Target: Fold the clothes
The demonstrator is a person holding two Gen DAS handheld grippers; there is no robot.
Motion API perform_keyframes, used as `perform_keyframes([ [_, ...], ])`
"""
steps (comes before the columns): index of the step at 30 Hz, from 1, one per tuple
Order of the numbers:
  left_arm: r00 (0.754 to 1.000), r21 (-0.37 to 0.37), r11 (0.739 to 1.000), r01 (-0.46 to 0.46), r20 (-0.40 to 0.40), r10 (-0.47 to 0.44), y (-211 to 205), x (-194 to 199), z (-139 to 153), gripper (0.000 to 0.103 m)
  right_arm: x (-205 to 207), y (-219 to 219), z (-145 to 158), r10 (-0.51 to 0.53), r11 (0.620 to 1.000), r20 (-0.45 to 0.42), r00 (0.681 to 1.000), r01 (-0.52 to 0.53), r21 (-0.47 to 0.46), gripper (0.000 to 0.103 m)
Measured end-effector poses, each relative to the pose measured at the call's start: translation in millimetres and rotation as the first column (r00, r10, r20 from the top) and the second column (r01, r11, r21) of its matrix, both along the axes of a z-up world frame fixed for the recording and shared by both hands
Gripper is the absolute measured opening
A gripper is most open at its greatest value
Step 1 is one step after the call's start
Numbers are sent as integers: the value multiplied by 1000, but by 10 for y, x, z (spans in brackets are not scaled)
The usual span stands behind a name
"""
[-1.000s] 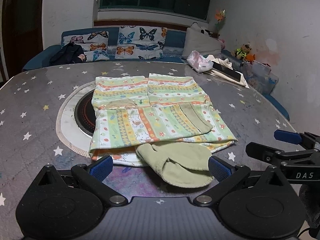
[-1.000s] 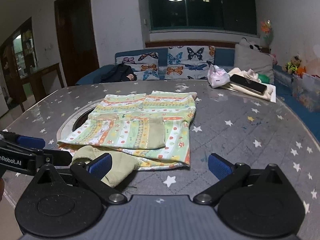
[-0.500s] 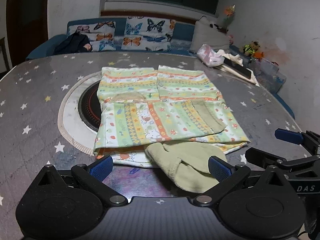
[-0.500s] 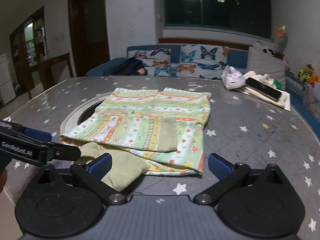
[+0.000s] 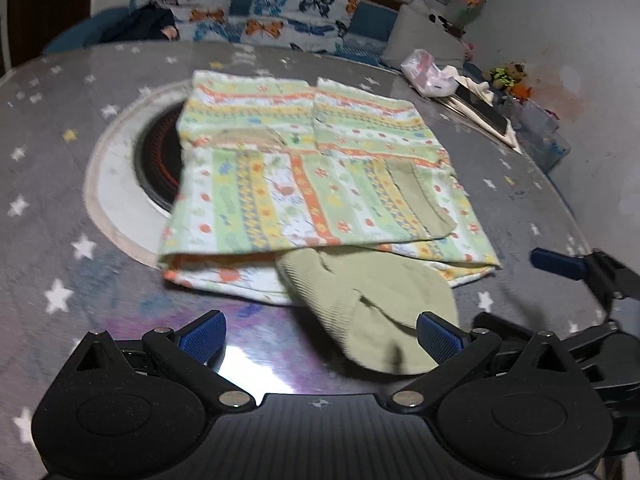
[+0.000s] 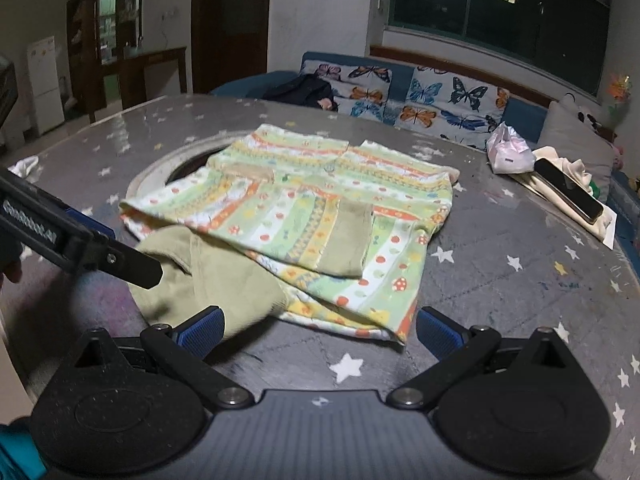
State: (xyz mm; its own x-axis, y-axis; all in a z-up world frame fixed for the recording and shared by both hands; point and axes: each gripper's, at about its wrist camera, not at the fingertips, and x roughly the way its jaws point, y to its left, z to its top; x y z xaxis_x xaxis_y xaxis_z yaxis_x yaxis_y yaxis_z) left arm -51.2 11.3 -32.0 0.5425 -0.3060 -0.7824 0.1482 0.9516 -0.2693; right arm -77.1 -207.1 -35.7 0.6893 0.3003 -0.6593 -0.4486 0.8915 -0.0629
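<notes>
Both claws, left (image 5: 318,330) and right (image 6: 318,326), gape empty at near edge of patterned garment (image 5: 316,184), half-folded mid-counter (image 5: 52,184); loose olive hood (image 5: 372,308) likely bunches, skewing next fold.

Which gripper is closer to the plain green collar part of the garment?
Left. The left gripper is open just before the green collar, its right finger reaching it; the right gripper, open, stands further right.

A folded, striped green-orange-yellow printed cotton garment (image 5: 316,184) lies flat mid-bench, its plain olive ribbed cuff (image 5: 372,304) spilling out from under the near edge, toward the right.
</notes>
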Motion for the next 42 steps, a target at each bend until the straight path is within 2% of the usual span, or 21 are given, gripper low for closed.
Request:
perform_keyframes([
  [3,999,-2,1000,12,-32,-12,-45,46,-52,93,30,-9,-50,15,1000,-10,1000,-15,-19,102],
  [6,999,-18,1000,22,-44,-23,-63,90,-71,77,45,11,-94,45,998,-14,999,-46,-47,99],
  [7,999,-19,999,28,-43,-29,-70,101,-67,68,48,23,-109,55,997,-14,998,-56,-60,98],
  [8,998,-23,999,33,-46,-34,-74,114,-62,53,51,38,-130,70,995,-11,998,-70,-75,96],
  [9,998,-31,999,39,-53,-40,-75,132,-62,44,57,54,-153,88,992,-9,996,-88,-91,95],
  [10,997,-43,998,44,-65,-46,-71,154,-67,31,62,68,-168,99,990,-10,995,-99,-100,93],
  [13,997,-52,997,52,-60,-55,-56,201,-33,19,77,104,-206,135,983,-9,991,-136,-122,88],
  [16,997,-77,995,64,-40,-68,-26,246,69,15,85,128,-208,166,978,7,986,-164,-132,85],
  [19,997,-95,993,72,-20,-75,-1,329,191,15,113,174,-201,201,970,29,979,-196,-142,81],
  [22,996,-107,991,85,-1,-85,0,421,283,15,163,252,-189,234,964,57,970,-224,-143,73],
  [24,995,-104,989,103,20,-101,-10,458,329,15,215,302,-180,251,962,66,966,-242,-128,63],
  [27,992,-82,989,121,54,-117,4,469,374,20,381,366,-149,250,967,35,968,-248,-55,35],
  [28,990,-76,989,130,71,-125,28,443,389,29,440,362,-136,241,970,17,970,-241,-21,24],
  [29,987,-71,988,139,89,-133,54,408,402,45,496,350,-118,226,974,2,974,-226,10,21],
  [32,971,-7,985,173,171,-170,124,250,442,69,601,303,-55,205,977,-24,979,-202,73,16],
  [35,948,74,978,197,239,-209,172,121,453,85,675,264,1,193,975,-45,980,-186,119,14],
  [38,924,168,966,196,298,-239,195,60,420,92,703,243,26,188,974,-57,981,-179,139,14],
  [42,911,284,934,216,285,-298,135,158,260,93,722,230,52,171,975,-68,983,-158,158,13],
])
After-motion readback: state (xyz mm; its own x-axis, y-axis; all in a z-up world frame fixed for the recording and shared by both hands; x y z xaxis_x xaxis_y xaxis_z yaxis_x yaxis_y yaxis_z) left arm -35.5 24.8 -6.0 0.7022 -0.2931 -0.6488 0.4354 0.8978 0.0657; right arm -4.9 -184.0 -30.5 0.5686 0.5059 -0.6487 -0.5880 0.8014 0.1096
